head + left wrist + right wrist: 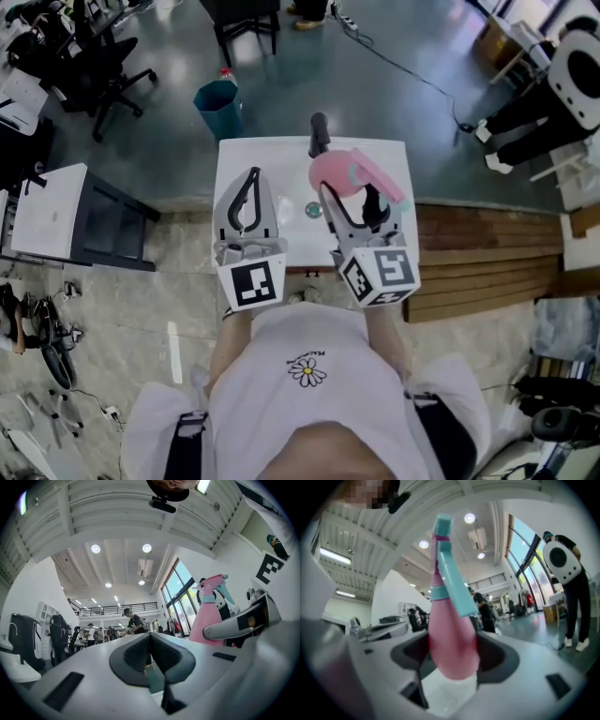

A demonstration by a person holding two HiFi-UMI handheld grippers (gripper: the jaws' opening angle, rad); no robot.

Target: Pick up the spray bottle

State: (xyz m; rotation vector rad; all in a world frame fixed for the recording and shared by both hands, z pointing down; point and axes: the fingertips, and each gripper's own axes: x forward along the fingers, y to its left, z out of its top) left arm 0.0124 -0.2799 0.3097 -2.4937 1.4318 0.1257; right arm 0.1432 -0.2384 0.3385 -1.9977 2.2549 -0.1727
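Bottle (335, 174), pink with a teal trigger (452, 585), sits clamped in my right gripper (349, 202). In the right gripper view the two dark jaws press against either side of its rounded pink body (451, 634), open only as far as the body is wide, and the neck and trigger reach away from the camera toward the ceiling. From the head view the bottle is over the far right part of a white table (281, 155), leaning with its spray head toward my right. I cannot tell whether its base touches the tabletop.

My left gripper (251, 183) is beside it, over the left half of the table, apart from the bottle. In the left gripper view its jaws (150, 639) are pressed together with nothing between them, and the bottle (212, 618) stands off to the right, with part of the right gripper (243, 623) in front of it.

A small round greenish disc (313, 210) lies on the table between the two grippers. A dark upright cylinder (319, 133) stands at the table's far edge. Beyond the table, on the grey floor, is a blue bin (218, 106), with black chairs (98, 66) further left.
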